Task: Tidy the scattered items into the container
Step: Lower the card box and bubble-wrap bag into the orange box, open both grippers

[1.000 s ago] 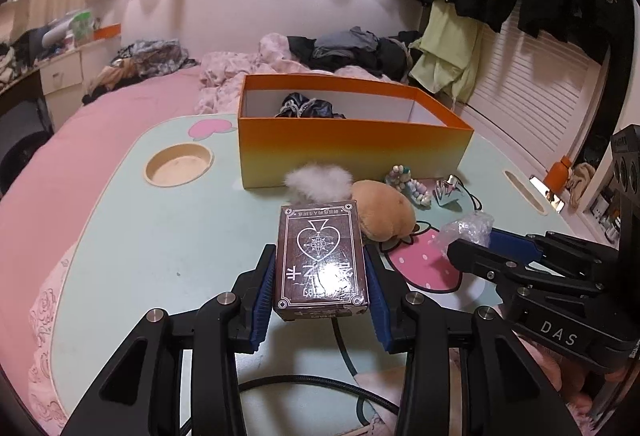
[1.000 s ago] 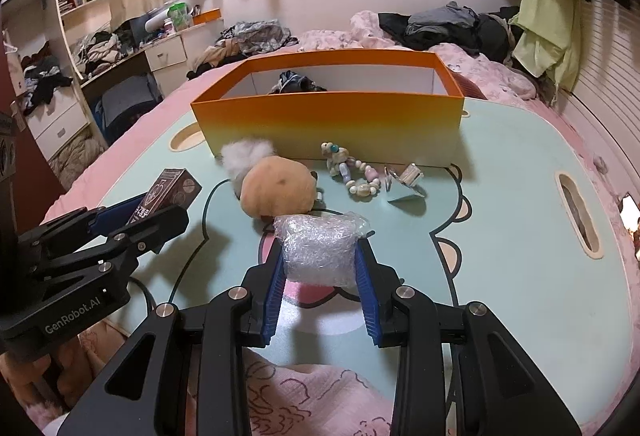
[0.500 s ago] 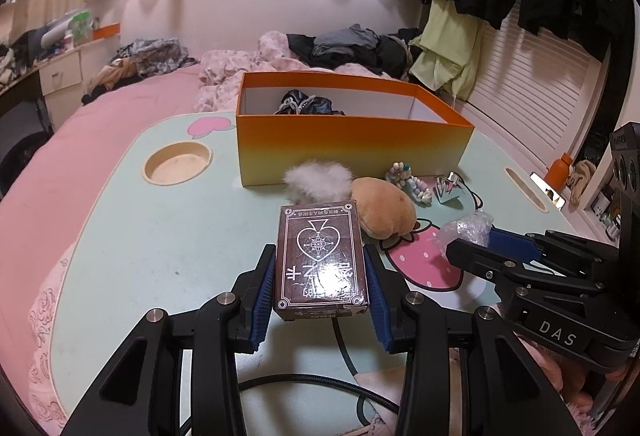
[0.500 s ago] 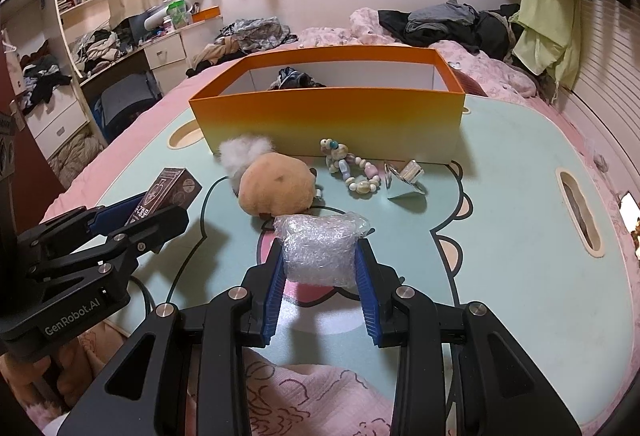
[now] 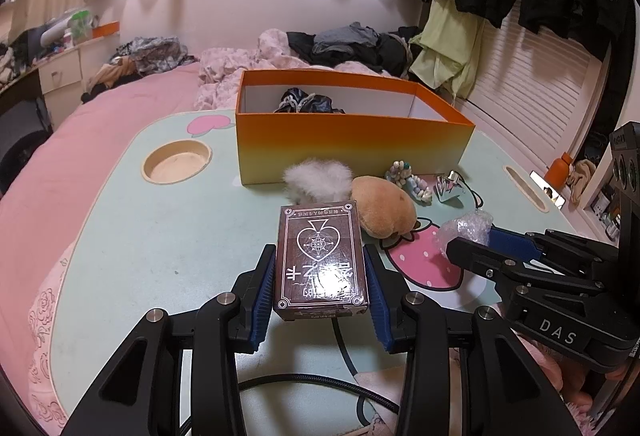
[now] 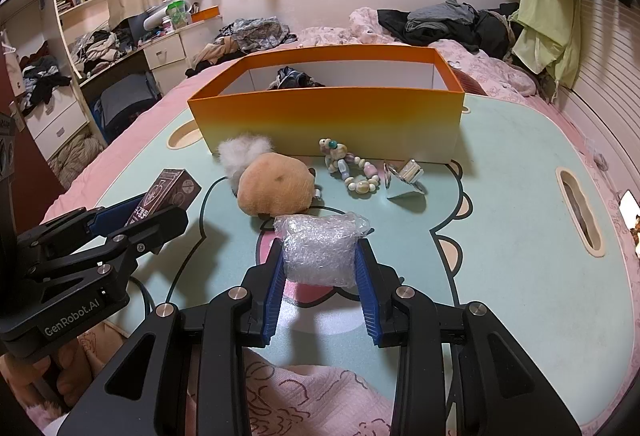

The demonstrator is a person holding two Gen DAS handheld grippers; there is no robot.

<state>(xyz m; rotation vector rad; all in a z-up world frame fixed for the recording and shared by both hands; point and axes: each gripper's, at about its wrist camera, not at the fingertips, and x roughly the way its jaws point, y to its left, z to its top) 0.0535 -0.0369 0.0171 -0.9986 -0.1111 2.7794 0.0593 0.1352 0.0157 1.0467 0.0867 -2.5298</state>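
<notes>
My left gripper is shut on a brown card box and holds it above the table's near edge; it shows at the left of the right wrist view. My right gripper is shut on a bubble-wrap bundle, also seen in the left wrist view. The orange box stands at the far side of the table with a dark cloth inside. In front of it lie a tan plush with white fluff, a bead bracelet and a shiny clip.
The mint table has a round cup recess at the left and a slot at the right. A black cable runs along the near edge. A pink bed with piled clothes surrounds the table.
Both grippers have risen slightly with their loads; the orange box sits a little lower in both views. The grips are unchanged.
</notes>
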